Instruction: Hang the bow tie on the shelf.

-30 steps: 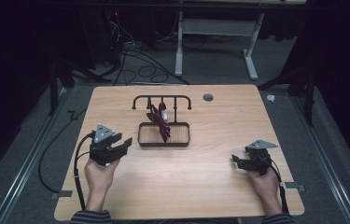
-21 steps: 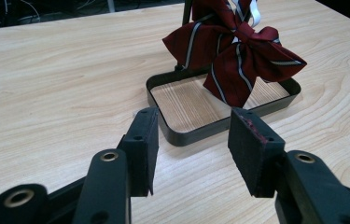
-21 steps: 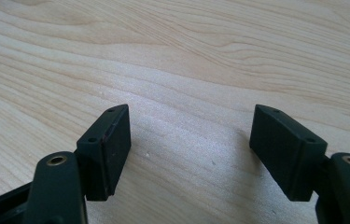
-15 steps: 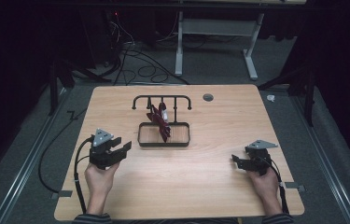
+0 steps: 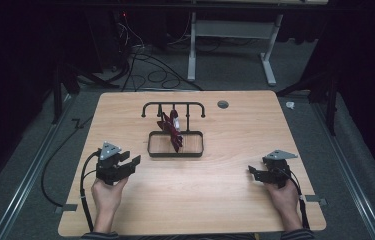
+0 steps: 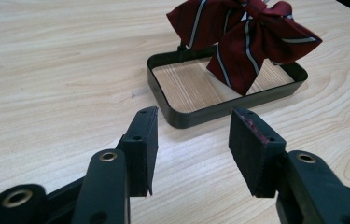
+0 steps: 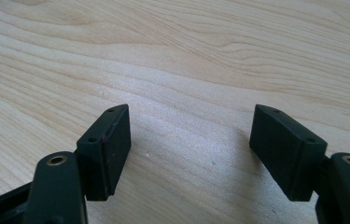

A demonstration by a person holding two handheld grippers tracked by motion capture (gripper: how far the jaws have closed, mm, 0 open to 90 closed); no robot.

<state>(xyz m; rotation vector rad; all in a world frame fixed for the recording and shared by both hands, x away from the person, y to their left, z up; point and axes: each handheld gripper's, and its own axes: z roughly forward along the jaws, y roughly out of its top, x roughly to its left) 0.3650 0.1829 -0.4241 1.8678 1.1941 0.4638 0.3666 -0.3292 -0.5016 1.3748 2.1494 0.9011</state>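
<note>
Left hand-held gripper (image 6: 191, 154) released, jaws apart, aimed at dark red striped fabric bow (image 6: 245, 39) hanging over black metal rectangular tray (image 6: 182, 114) mid-worktop (image 5: 225, 200). Right hand-held gripper (image 7: 189, 154) likewise released, well apart. Best approached slowly, pinching the bow's lower tail, clear of the tray rim.

- Looks like a lab or test rig room, not anyone's home.
- Bare wood table (image 5: 235, 200) under the claws, sitting on grey carpet (image 5: 30, 165) in a really dark room.
- Loose cables (image 5: 145, 65) all over the floor way past the claws, behind the table.
- White desk frame (image 5: 270, 55) back there too, plus black stand legs (image 5: 60, 90) off to either side.
</note>
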